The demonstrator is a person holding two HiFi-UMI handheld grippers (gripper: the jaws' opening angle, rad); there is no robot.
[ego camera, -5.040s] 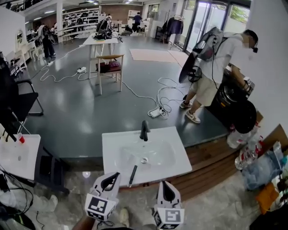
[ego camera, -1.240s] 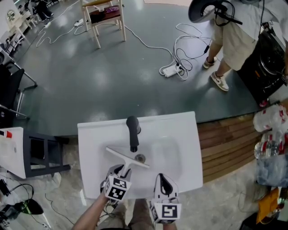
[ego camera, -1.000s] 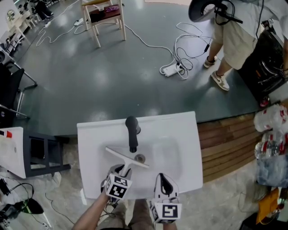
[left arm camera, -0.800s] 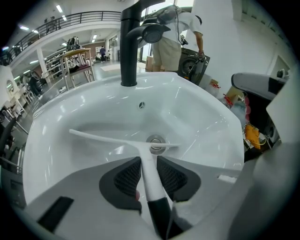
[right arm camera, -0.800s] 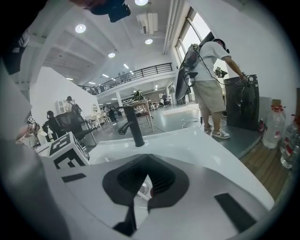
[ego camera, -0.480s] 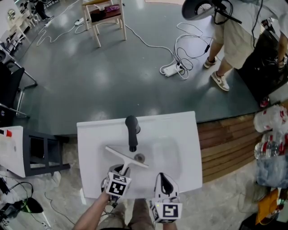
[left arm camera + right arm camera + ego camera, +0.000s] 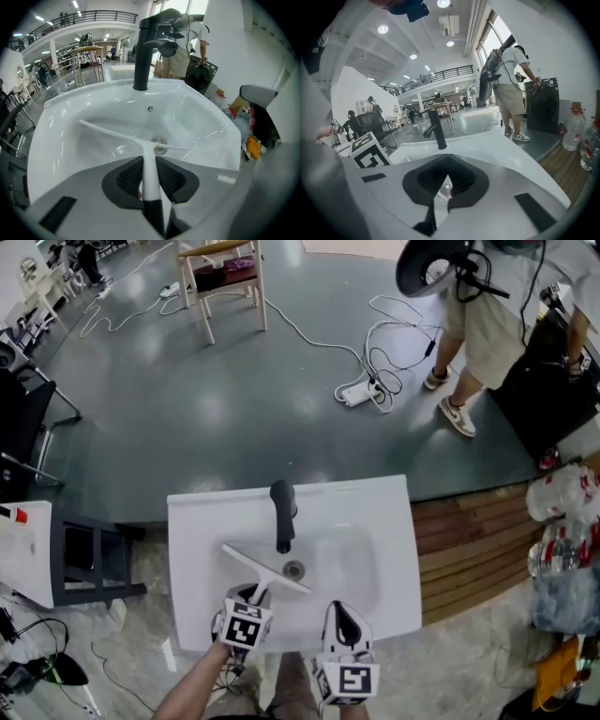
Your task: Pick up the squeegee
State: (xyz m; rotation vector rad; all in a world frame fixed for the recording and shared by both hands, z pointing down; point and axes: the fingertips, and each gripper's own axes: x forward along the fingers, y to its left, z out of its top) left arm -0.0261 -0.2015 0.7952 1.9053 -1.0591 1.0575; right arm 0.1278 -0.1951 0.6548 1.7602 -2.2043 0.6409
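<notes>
The squeegee [image 7: 149, 161] points its handle lengthwise between the closing left tongs [image 7: 149, 174], pads touching it, blade crosswise over the sink [image 7: 206, 117] higher in the frame; the right tongs [image 7: 447, 164] are together, empty.

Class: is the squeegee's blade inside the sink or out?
Inside: the squeegee blade spans the sink bowl by the drain; its handle runs out between the closing fingers of the left gripper.

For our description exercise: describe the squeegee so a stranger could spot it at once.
Find the white sink with the black tap. In its basin lies the squeegee, its handle in the closing jaws of the left gripper. It alone is T-shaped: a long thin white blade.
</notes>
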